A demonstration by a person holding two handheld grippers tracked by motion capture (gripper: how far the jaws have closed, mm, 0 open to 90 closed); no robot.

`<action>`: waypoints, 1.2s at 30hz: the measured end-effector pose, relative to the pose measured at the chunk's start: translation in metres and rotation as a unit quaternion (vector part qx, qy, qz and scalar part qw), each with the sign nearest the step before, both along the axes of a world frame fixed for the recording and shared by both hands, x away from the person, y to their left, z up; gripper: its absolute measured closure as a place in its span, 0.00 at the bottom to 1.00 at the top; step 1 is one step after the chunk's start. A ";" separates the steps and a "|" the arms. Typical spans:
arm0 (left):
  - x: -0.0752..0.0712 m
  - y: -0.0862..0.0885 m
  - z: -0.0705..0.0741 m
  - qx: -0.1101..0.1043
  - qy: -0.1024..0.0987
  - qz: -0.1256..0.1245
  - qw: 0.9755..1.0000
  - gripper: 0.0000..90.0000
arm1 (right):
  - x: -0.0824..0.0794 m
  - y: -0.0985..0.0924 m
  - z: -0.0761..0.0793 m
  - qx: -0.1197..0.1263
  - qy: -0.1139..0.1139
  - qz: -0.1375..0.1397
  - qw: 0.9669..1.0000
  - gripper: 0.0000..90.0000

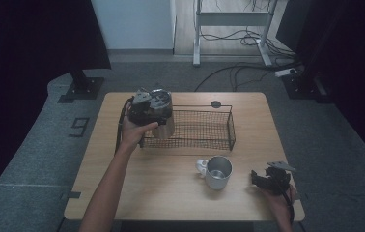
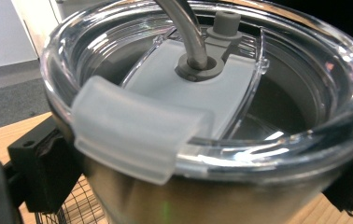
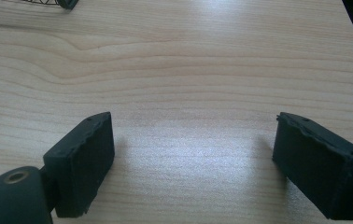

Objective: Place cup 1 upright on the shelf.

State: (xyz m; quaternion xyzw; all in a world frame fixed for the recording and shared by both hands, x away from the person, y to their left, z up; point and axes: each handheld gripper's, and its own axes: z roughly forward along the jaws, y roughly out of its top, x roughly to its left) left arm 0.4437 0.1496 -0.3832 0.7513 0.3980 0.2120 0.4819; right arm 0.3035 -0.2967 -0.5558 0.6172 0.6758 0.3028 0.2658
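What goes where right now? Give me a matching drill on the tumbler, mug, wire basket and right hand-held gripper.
Things:
1. steel tumbler
2. metal mug
3. wire basket
4. right hand-held gripper

States:
A. jaws apart over bare wood, nothing between them
B. standing free on the table, open mouth up
C. clamped in the left hand-held gripper, clear lid and straw on top
D. at the far middle of the table, nothing visible inside

Pairs: 1-C, 2-B, 3-D, 4-A
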 end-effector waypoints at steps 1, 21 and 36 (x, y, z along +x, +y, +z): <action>0.001 -0.001 0.000 0.002 0.000 -0.001 1.000 0.05 | 0.000 0.000 0.000 0.000 0.000 0.000 1.000 0.14; 0.016 -0.001 -0.003 0.004 0.004 0.008 1.000 0.05 | 0.000 0.000 0.000 0.000 0.000 -0.002 1.000 0.14; 0.028 -0.009 -0.009 0.007 0.007 0.013 1.000 0.05 | 0.000 0.000 0.000 0.000 0.000 -0.002 1.000 0.14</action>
